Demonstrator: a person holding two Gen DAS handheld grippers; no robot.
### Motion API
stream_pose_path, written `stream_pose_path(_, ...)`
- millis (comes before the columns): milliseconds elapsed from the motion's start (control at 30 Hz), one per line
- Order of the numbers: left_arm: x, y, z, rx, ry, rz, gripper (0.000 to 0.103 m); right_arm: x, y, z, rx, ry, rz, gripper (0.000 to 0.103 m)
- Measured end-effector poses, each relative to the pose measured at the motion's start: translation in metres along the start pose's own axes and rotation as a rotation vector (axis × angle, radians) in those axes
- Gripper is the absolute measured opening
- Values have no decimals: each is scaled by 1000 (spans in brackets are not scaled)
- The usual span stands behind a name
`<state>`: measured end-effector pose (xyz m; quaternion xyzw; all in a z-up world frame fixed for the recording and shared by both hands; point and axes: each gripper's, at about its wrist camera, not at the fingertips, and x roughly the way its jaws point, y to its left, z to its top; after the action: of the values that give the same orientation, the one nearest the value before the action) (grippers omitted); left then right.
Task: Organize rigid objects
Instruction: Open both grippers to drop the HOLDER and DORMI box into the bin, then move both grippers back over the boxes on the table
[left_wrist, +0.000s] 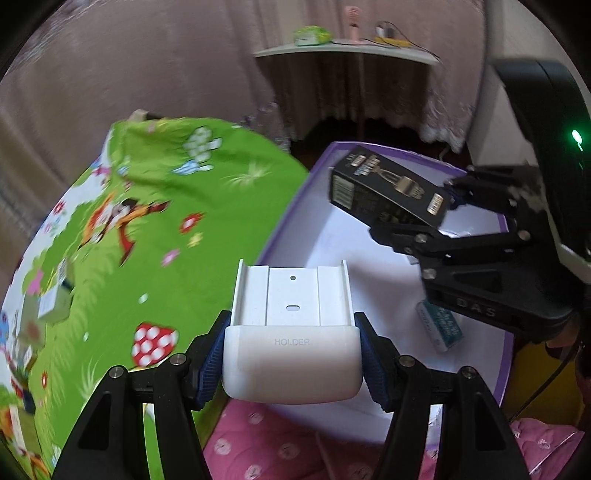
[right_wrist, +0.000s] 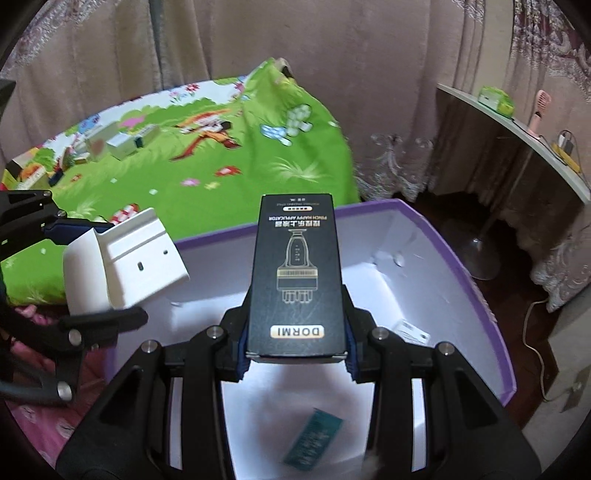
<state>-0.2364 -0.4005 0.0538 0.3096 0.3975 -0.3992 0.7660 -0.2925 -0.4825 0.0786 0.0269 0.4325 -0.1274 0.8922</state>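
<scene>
My left gripper (left_wrist: 291, 354) is shut on a white plastic holder (left_wrist: 291, 332), marked HOLDER, held over the near edge of a purple storage box (left_wrist: 295, 206) with a white inside. The holder also shows in the right wrist view (right_wrist: 122, 258). My right gripper (right_wrist: 295, 343) is shut on a black DORMI carton (right_wrist: 297, 273) and holds it above the box; the carton also shows in the left wrist view (left_wrist: 388, 188). A small teal packet (right_wrist: 314, 439) lies on the box floor (left_wrist: 439, 328).
A bed with a green cartoon-print cover (left_wrist: 147, 229) lies left of the box, with several small boxes (right_wrist: 122, 144) at its far side. A pink quilt (left_wrist: 258, 443) lies under the box's near edge. A white shelf (right_wrist: 517, 136) with small items stands at the right by curtains.
</scene>
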Motion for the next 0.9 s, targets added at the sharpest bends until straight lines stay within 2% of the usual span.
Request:
stream_pose_path(100,7,-14,3,35,8,-23,64,2,-12,-2,5,18,-52,43)
stream_pose_path(233,8,-24,4,48,-10,-120,65,-1,-30,-5,32,35,-122,44)
stream_pose_path(267,7,-25,4,52,-18,-128,66,-2,-33,-5,39,41,-140,48)
stream_pose_path(300,4,-26,3,55,-35,-117,69,-2,-35,-5,43,44,-152,51)
stream_pose_path(367,2,-24,4,47,-59,-107,72,-4,-39,-4,51,43,-169,64)
stream_pose_path(400,0,-20,3,31,-73,-109,75,-5,-40,-3,53,39,-171,65)
stream_pose_path(567,-6,4,3,-76,-104,-115,78,-10,-30,7,26,13,-168,67)
stream_pose_path(700,-8,12,4,-96,-124,-125,79,-7,-19,16,-21,11,-183,67)
stream_pose_path(800,-13,17,2,-84,-161,-70,79,-10,-17,20,-13,7,-171,67)
stream_pose_path(900,-16,40,-11,-113,-179,3,79,-12,-2,28,-32,0,-136,68)
